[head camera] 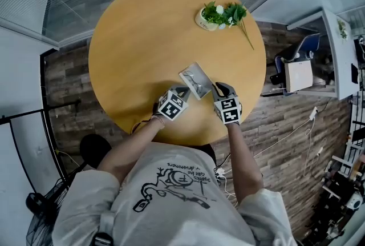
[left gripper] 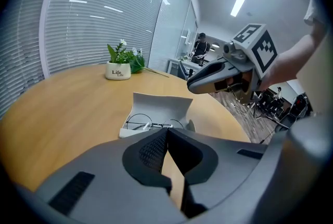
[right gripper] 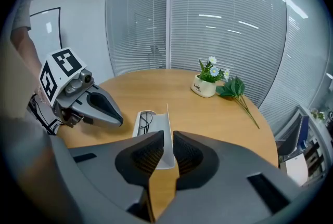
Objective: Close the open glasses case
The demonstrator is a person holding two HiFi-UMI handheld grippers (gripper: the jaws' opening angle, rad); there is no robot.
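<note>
The white glasses case (head camera: 195, 80) lies open on the round wooden table (head camera: 142, 28), near its front edge. Its lid (left gripper: 161, 106) stands up, and thin wire glasses (left gripper: 151, 124) lie in the base. My left gripper (head camera: 183, 92) is shut and empty, just short of the case's near side (left gripper: 167, 132). My right gripper (head camera: 218, 89) hovers at the case's right end, a little above the lid's corner. Its jaws (right gripper: 167, 137) are open by a narrow gap, and the lid's edge (right gripper: 167, 116) lines up with that gap. The left gripper view shows the right gripper (left gripper: 218, 75) clear of the lid.
A small white pot of greenery and daisies (head camera: 217, 15) stands at the far right of the table, with a leafy stem (head camera: 247, 36) trailing beside it. Glass walls with blinds enclose the far side. A desk and chair (head camera: 299, 71) are off to the right.
</note>
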